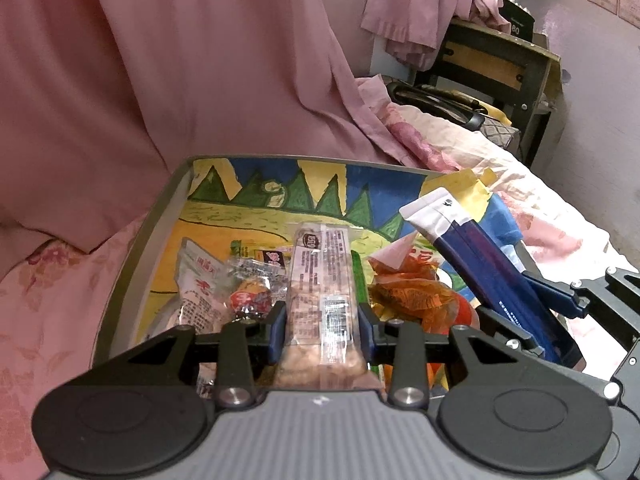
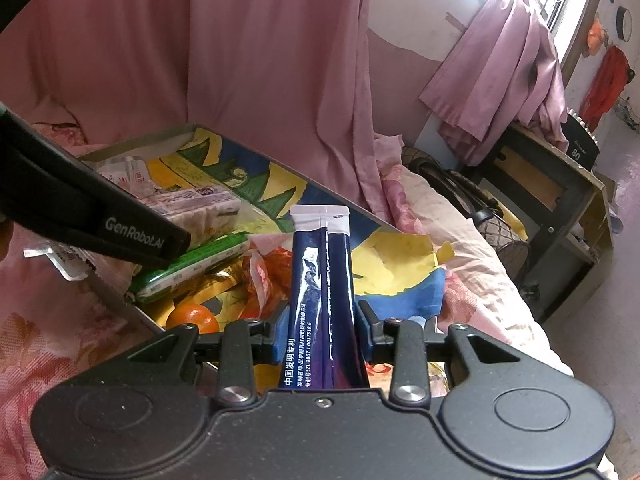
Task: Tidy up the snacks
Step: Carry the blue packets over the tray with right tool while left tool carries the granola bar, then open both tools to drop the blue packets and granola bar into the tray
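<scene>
Left tool (image 1: 323,330) is clamped on the clear peanut packet (image 1: 320,276), its long axis running straight ahead from the fingers, far end out over the gray tray (image 1: 160,224) on the bed. Right tool (image 2: 323,330) grips the navy stick pouch (image 2: 320,280), which likewise points forward and tilts upward, white sealed end farthest away above the tray's painted lining (image 2: 384,264).

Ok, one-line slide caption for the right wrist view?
Right gripper holding a dark blue sachet above the snack-filled tray.
</scene>
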A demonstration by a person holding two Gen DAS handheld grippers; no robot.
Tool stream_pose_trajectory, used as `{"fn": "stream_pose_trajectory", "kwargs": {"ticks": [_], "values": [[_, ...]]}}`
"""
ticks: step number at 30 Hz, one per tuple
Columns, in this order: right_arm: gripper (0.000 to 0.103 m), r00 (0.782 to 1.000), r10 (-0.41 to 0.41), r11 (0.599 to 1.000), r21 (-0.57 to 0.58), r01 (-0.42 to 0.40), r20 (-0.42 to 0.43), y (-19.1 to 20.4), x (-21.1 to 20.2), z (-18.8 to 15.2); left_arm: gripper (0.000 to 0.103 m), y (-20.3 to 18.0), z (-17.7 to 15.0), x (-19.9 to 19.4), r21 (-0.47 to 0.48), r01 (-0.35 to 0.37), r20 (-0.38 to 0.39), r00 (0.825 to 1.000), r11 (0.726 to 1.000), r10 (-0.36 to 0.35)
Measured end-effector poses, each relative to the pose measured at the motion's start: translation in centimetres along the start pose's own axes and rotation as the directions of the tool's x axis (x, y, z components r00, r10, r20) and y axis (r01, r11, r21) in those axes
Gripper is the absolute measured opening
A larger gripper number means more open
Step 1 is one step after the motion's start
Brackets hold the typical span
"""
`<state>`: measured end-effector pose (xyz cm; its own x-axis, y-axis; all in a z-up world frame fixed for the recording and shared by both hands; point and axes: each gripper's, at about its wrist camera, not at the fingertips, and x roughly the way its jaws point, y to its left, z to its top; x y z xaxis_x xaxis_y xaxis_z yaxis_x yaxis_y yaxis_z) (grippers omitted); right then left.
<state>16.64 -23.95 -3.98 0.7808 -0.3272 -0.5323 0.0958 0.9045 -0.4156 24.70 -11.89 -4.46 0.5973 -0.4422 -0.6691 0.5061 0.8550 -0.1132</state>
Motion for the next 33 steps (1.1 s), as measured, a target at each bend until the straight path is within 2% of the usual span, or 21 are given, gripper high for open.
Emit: {"fn": "stream_pose_trajectory", "kwargs": {"ticks": [19, 24, 33], "values": [[0.043, 1.0, 0.009, 1.0, 0.017, -0.009, 0.0, -0.2, 0.1, -0.1, 0.043, 0.2, 0.0, -0.2, -0.017, 0.003, -0.009, 1.0, 1.0, -0.003], [0.05, 1.0, 0.005, 1.0, 0.029, -0.004, -0.007, -0.3, 0.1, -0.1, 0.045, 0.3, 0.0, -0.4, -0.023, 0.003, -0.008, 1.0, 1.0, -0.003], [0.065, 1.0, -0.005, 0.996, 0.084, 0.005, 0.003, -1.4, -0.5, 0.1, 0.057, 0.2, 0.3, -1.6, -0.029, -0.007, 0.017, 1.0, 1.0, 0.008]]}}
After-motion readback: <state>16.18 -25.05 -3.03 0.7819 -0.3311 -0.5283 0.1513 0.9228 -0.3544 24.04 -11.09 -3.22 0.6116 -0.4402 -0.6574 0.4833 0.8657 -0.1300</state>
